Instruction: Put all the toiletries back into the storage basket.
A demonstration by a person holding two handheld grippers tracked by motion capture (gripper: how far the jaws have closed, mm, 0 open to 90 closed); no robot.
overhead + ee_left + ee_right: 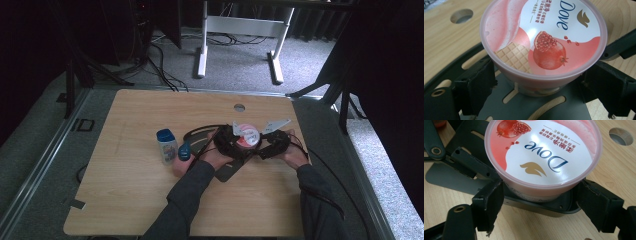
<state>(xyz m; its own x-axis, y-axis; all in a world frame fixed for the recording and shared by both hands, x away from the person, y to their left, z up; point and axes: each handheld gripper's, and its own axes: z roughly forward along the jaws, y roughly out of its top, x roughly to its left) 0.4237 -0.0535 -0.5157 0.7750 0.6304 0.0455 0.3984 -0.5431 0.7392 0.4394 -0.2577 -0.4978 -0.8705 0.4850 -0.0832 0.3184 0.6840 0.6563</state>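
Wooden surface (150,200), round hole (239,107) near its far edge. A flat dark slotted plate (524,107) lies right of centre. On it stands the pink Dove tub (247,135), lid up. Your left claw (537,86) pinches the tub just beneath its rim, a jaw pressed to each side; your right claw (540,200) grips it likewise from the opposite side. Blue-capped bottle (166,145) stands nearby, beside your left forearm.

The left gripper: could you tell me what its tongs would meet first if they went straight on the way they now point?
The left gripper would meet the Dove tub first; its pink wall sits right between the jaws, though actual contact is hard to judge.
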